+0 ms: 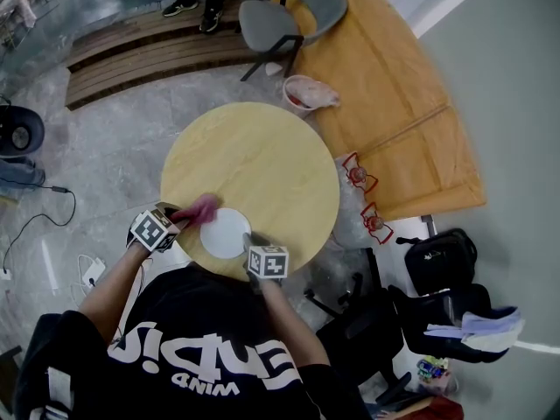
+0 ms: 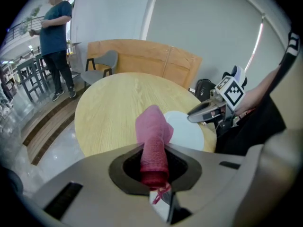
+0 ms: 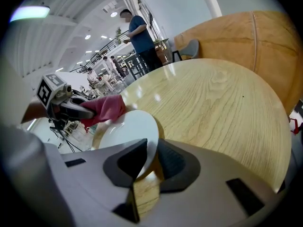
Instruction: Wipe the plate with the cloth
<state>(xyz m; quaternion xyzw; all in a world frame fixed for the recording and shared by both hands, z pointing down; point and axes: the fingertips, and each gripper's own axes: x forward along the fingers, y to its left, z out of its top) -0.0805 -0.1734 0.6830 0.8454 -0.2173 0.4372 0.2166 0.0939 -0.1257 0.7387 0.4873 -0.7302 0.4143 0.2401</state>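
A white plate (image 1: 224,233) lies near the front edge of the round wooden table (image 1: 262,156). My left gripper (image 1: 185,215) is shut on a rolled pink cloth (image 1: 200,206), whose free end hangs at the plate's left rim. In the left gripper view the cloth (image 2: 154,136) sticks out from between the jaws over the plate (image 2: 188,129). My right gripper (image 1: 252,241) is shut on the plate's near right rim. In the right gripper view, the plate's edge (image 3: 128,129) sits between the pads, with the cloth (image 3: 105,109) at its far side.
A grey chair (image 1: 271,20) and a curved wooden bench (image 1: 385,103) stand beyond the table. A bucket (image 1: 306,93) sits by the bench. Black bags (image 1: 437,265) and a chair are on the floor at the right. A person (image 2: 54,37) stands far off.
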